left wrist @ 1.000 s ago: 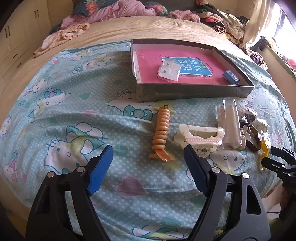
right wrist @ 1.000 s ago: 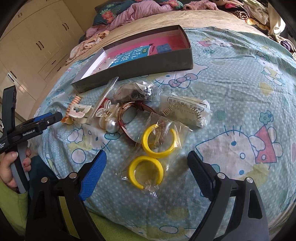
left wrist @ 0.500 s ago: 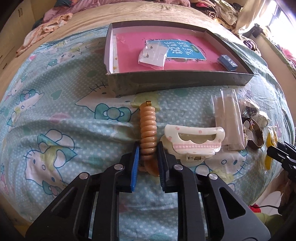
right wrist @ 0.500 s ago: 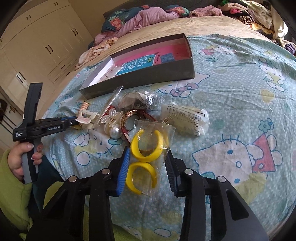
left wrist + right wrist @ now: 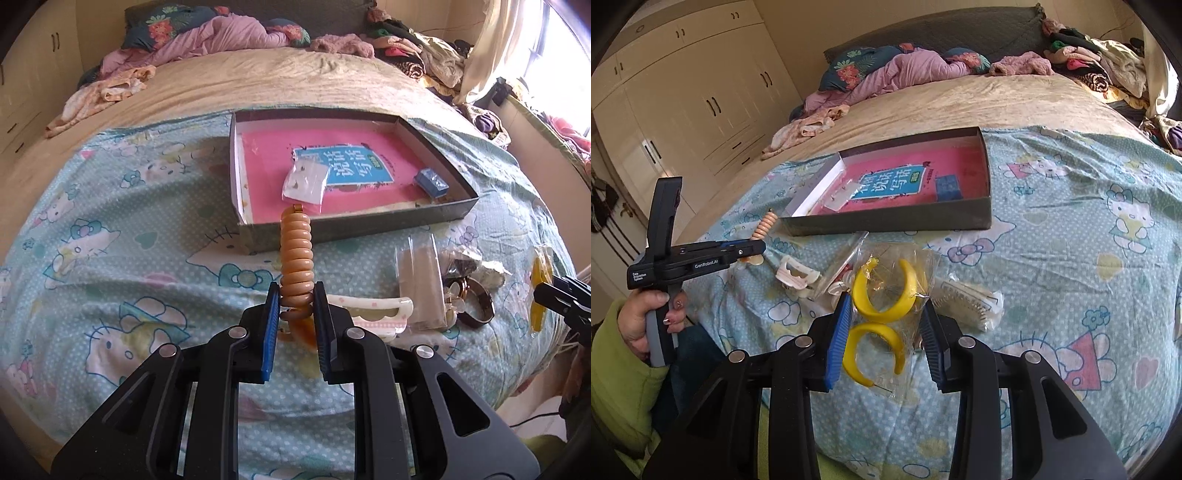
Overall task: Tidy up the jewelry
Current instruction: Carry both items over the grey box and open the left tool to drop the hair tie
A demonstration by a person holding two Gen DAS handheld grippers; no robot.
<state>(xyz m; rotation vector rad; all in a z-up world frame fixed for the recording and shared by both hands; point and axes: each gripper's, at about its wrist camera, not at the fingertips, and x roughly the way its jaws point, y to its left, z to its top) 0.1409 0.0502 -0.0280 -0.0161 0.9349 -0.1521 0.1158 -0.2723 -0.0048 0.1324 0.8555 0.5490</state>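
Observation:
My left gripper [image 5: 295, 295] is shut on an orange ribbed hair clip [image 5: 296, 247] and holds it lifted above the bedsheet, tip pointing toward the grey box [image 5: 354, 229] with a pink lining. The clip also shows in the right wrist view [image 5: 764, 226]. My right gripper [image 5: 884, 314] is shut on a clear bag of yellow hoop earrings [image 5: 882, 295], raised off the bed; the bag also shows in the left wrist view [image 5: 540, 284]. The box [image 5: 886, 223] holds a small clear packet [image 5: 306, 182] and a blue item [image 5: 430, 182].
On the sheet lie a cream claw clip [image 5: 369, 314], a clear sleeve [image 5: 421, 280], a brown bangle [image 5: 476, 299] and a bagged comb [image 5: 971, 302]. Clothes are piled at the bed's head [image 5: 229, 33]. Wardrobes [image 5: 683, 99] stand at the left.
Both grippers closed on their items, then lifted them: the left raised the orange clip off the sheet, the right raised the earring bag.

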